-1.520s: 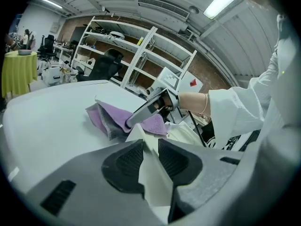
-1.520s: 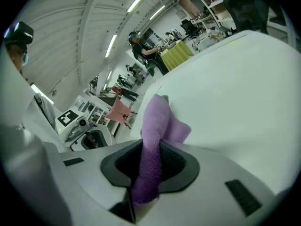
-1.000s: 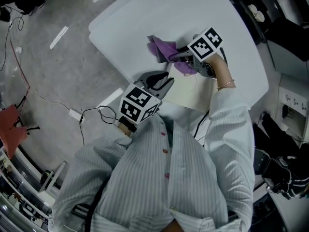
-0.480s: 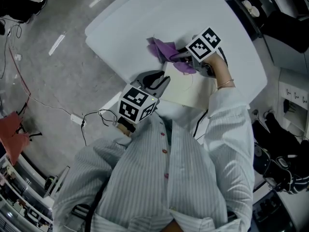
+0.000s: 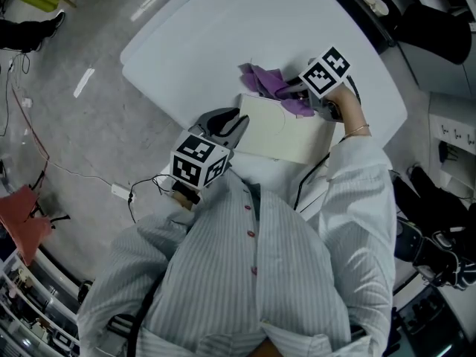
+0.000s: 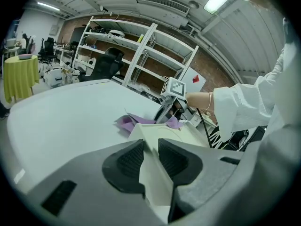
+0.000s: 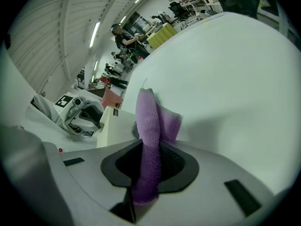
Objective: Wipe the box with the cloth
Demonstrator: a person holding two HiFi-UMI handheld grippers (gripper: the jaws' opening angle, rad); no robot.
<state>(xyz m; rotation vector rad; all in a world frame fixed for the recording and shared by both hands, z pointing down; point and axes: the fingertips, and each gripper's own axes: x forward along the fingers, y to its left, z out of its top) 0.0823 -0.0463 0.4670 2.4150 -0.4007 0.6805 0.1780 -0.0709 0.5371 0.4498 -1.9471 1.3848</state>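
White table (image 5: 223,36) bears the box (image 5: 279,129) — left gripper (image 5: 232,122) clamps its edge, right gripper (image 5: 294,92) pinches the purple cloth (image 5: 262,80).

The box (image 5: 279,129) lies on the table (image 5: 223,36), the cloth (image 5: 266,81) at its far edge.

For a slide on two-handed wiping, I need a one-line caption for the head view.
The left gripper clamps the box edge while the right gripper holds a purple cloth at its far side.
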